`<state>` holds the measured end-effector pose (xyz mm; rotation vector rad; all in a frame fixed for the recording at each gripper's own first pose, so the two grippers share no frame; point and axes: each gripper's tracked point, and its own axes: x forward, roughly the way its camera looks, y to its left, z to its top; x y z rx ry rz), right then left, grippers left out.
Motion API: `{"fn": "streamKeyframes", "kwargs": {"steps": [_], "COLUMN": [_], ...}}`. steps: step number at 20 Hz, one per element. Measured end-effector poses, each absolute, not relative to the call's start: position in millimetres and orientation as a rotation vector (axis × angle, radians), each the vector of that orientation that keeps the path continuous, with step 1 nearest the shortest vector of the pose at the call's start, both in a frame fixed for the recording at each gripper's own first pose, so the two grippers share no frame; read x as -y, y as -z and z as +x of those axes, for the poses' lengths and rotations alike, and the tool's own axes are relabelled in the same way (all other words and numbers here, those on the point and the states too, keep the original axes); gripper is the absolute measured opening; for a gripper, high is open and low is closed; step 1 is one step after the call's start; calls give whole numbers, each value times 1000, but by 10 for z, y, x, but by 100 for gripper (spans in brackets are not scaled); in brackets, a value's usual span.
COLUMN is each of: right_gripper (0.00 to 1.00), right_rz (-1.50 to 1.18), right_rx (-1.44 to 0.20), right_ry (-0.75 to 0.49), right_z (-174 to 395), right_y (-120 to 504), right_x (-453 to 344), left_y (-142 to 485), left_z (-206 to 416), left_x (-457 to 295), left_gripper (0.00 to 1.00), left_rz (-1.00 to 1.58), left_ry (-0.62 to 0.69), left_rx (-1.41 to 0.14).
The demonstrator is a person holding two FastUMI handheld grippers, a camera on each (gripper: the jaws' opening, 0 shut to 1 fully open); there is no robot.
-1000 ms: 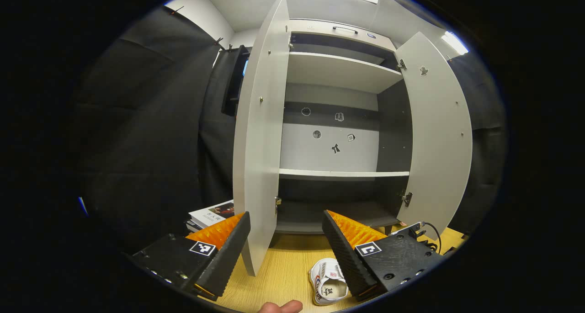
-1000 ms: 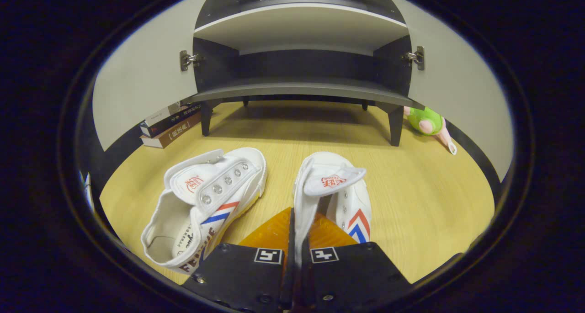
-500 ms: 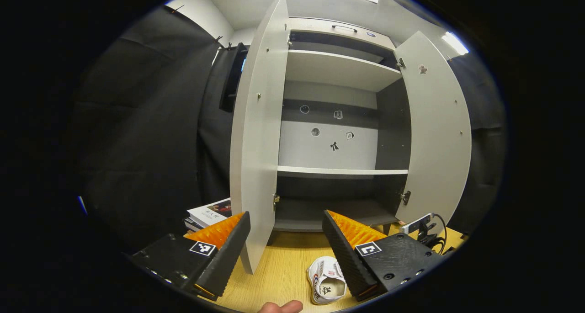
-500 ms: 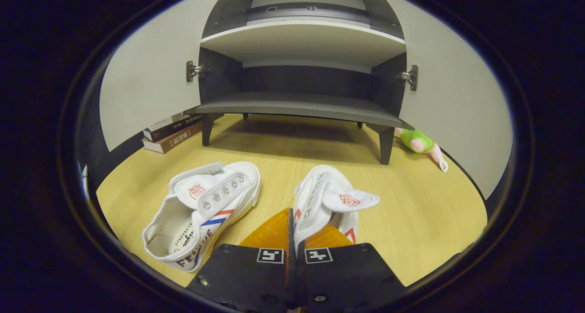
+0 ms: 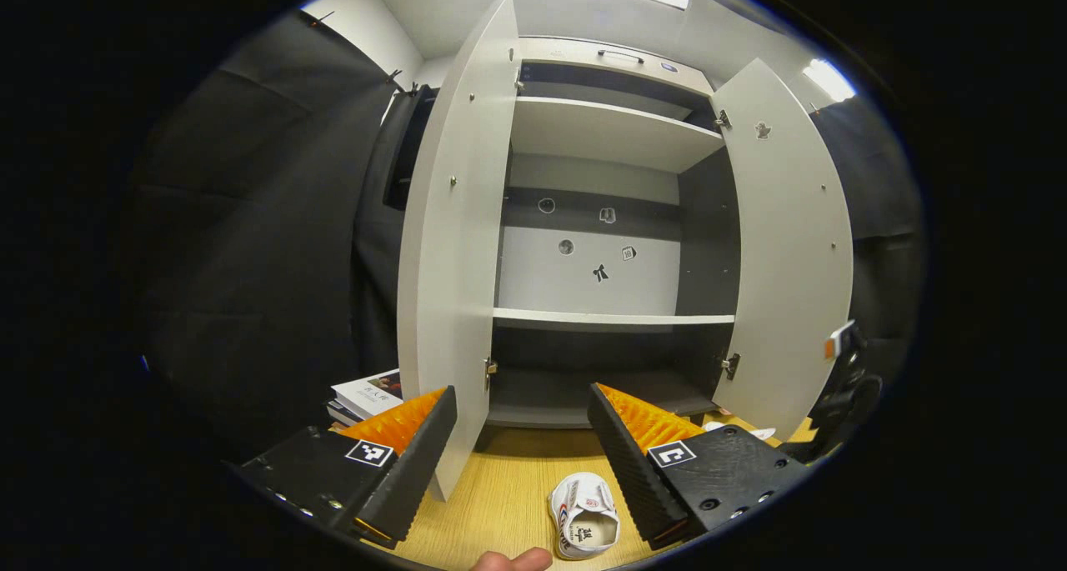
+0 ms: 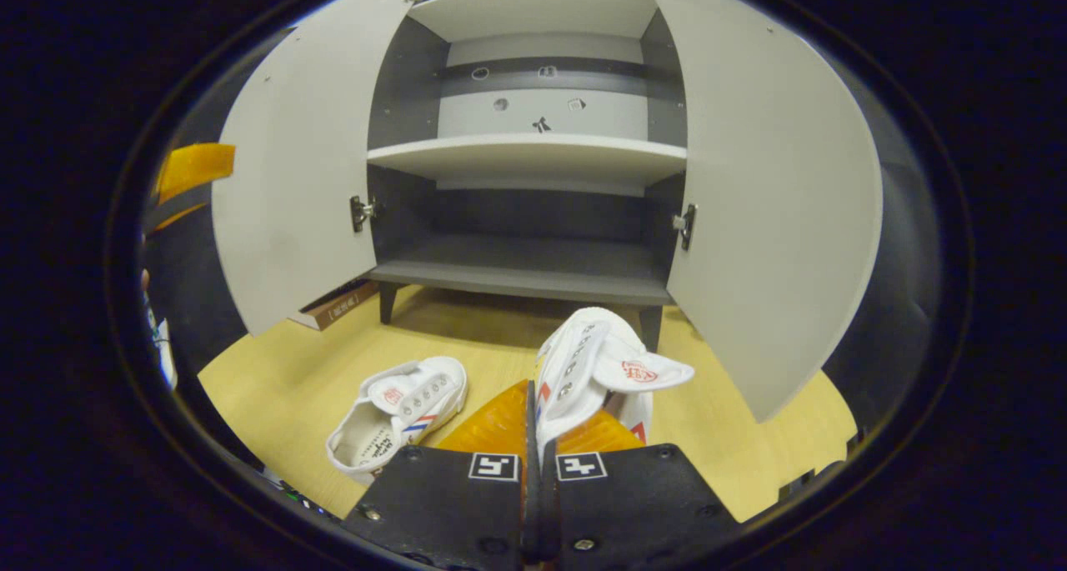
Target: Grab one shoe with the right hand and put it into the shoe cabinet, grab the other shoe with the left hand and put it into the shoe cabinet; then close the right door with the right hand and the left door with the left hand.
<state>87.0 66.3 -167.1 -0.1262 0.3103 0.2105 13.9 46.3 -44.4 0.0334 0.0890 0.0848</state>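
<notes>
R gripper clamped on 1 white shoe, held up in front of the shoe cabinet.
2 shoes, 2 doors open; 2nd shoe on floor before cabinet; L gripper spread wide, holding nothing. Shoe print unreadable.

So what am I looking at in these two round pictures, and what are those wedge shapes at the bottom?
Each picture comes from a camera riding on a hand-held two-finger tool; a person holds one in each hand. The wedges are that tool's own fingers. In the left gripper view, the left tool is open and holds nothing, facing the shoe cabinet with both doors open. One white shoe lies on the wooden floor. In the right gripper view, the right tool is shut on the other shoe, lifted before the cabinet. Books lie beside the cabinet.
</notes>
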Motion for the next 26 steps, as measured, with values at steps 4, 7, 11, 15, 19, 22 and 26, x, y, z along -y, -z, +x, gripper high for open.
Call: {"fn": "streamKeyframes", "kwargs": {"steps": [4,7,11,15,19,22,26], "right_gripper": [3,4,4,4,4,4,4], "right_rz": [-114,-83,-87,-128,-155,-159,-146], "right_rx": [-221,-174,-115,-58,-50,-109,-221], "right_ry": [-237,-260,-267,-269,-255,-241,-209], "right_z": [774,847,1174,1636,2251,2758,3359], "right_y": [997,516,-42,-632,-1050,-1045,-863], "right_x": [-770,-887,-990,-1076,-1155,-1213,-1235], "left_y": [445,446,491,517,541,554,546], "left_z": [144,126,80,35,25,37,57], "left_x": [-396,-353,-331,-315,-239,-162,-42], "left_gripper": [95,95,95,95,95,95,95], "left_rz": [28,30,27,20,57,77,82], "left_ry": [-70,-60,-57,-53,-26,-10,16], "left_rx": [-82,-79,-87,-96,-100,-98,-95]}}
